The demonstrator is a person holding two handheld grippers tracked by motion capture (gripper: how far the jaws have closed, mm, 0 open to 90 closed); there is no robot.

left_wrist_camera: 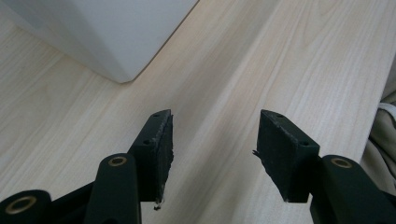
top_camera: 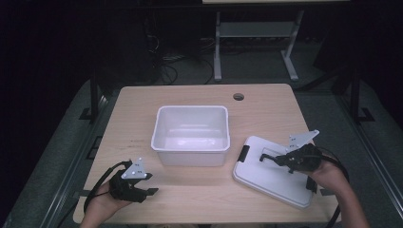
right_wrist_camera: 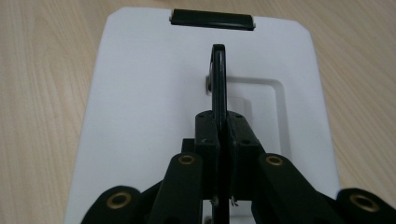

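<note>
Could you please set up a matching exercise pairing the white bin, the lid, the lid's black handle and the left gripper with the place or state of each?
Things:
1. white bin
2. lid
3. black handle
4. left gripper

Places or states:
A. clamped between shut jaws
B. flat on the table, right of the bin
C. jaws apart, nothing between them
D. open-topped at the table's middle

Pairs: 1-D, 2-B, 3-A, 4-C
</note>
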